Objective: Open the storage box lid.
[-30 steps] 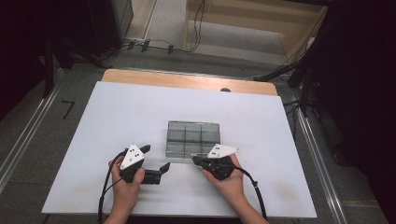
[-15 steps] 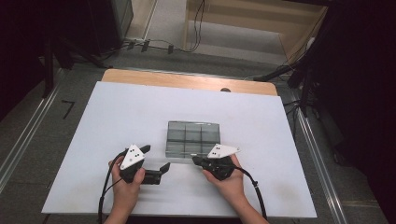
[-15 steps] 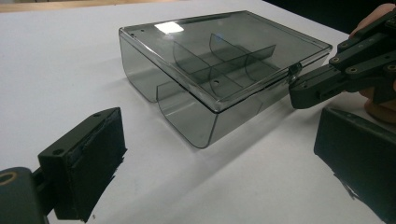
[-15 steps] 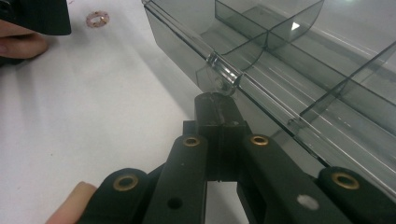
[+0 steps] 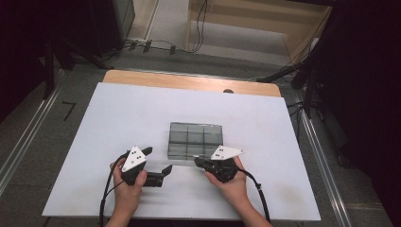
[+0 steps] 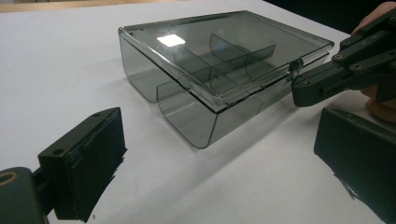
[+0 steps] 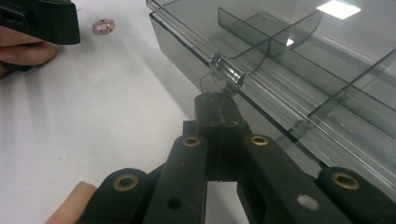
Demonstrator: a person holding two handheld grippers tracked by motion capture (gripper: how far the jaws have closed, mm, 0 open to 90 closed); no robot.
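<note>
Right claw [image 7: 219, 105] clenched, tip at latch [image 7: 227, 74] of smoky transparent plastic divider box [image 5: 195, 140] directly ahead; left claw [image 5: 157, 164] released beside. Best levering latch gently upward, steadying box.

Your black left gripper [image 5: 157, 164] and right gripper [image 5: 197, 162] carry grey triangular plates, brass-ringed pivots and trailing black cables

The box's [image 7: 299, 70] far side is running off the right gripper view's edge; a small ring [image 7: 103, 25] is blurring there.
</note>
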